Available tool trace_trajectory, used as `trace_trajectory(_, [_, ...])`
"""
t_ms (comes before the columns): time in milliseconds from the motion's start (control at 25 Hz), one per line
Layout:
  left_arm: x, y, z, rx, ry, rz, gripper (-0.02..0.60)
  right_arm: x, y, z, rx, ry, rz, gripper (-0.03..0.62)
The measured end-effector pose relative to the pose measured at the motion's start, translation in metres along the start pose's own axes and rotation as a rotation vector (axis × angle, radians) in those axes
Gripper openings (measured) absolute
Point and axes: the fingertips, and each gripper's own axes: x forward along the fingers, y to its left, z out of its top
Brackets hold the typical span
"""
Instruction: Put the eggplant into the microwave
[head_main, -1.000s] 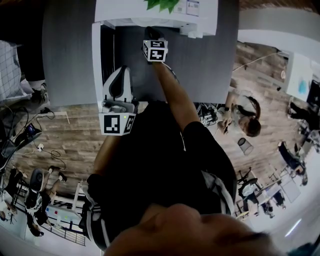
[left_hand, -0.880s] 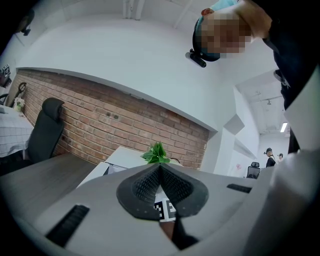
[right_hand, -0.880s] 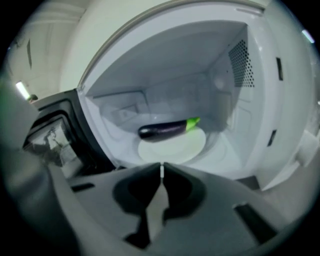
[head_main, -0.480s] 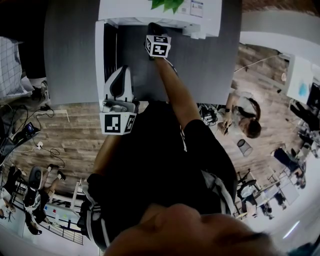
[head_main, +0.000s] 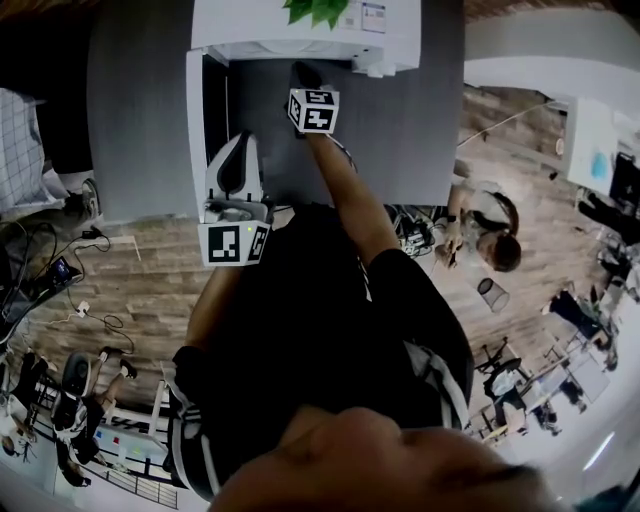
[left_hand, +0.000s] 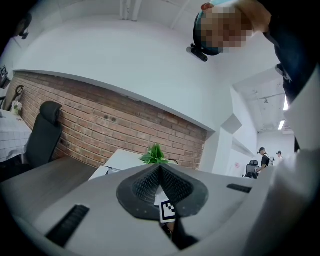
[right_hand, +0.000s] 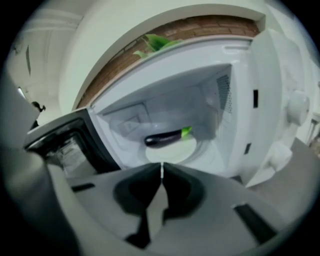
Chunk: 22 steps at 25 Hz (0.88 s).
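Note:
A dark purple eggplant (right_hand: 162, 139) with a green stem lies on the round turntable (right_hand: 175, 150) inside the white microwave (right_hand: 235, 115), whose door (right_hand: 62, 145) hangs open to the left. My right gripper (right_hand: 161, 167) is just outside the opening, a short way in front of the eggplant. Its jaws are closing to a shut tip with nothing between them. In the head view the right gripper (head_main: 303, 72) points at the microwave (head_main: 300, 28), and the eggplant is hidden there. My left gripper (left_hand: 159, 165) is level and shut on nothing, beside the open door (head_main: 207, 110).
A green plant (head_main: 318, 10) stands on top of the microwave. The grey table (head_main: 410, 130) holds the microwave. A brick wall (left_hand: 100, 120) runs behind. People sit and stand on the wooden floor (head_main: 130, 280) around me.
My right gripper has drawn back slightly from the microwave opening toward me. The left gripper has not moved.

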Motion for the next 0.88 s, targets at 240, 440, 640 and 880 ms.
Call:
trace_trajectory(240, [-0.009,-0.005,0.007,0.007,-0.020,-0.016,0.031,-0.050,0.003,0.008,-0.014,-0.016,0.001,0.035])
trace_trajectory(440, [-0.013,-0.009,0.013,0.019,-0.031,-0.037,0.031,-0.102,0.009,0.018,-0.015,-0.045,0.021,0.035])
trace_trajectory(640, [-0.015,-0.017,0.028,0.052,-0.062,-0.068,0.031,-0.149,0.022,0.024,-0.021,-0.075,0.039,0.035])
trace_trajectory(880, [-0.023,-0.017,0.028,0.073,-0.052,-0.084,0.031,-0.208,0.050,0.040,-0.061,-0.143,0.075,0.035])
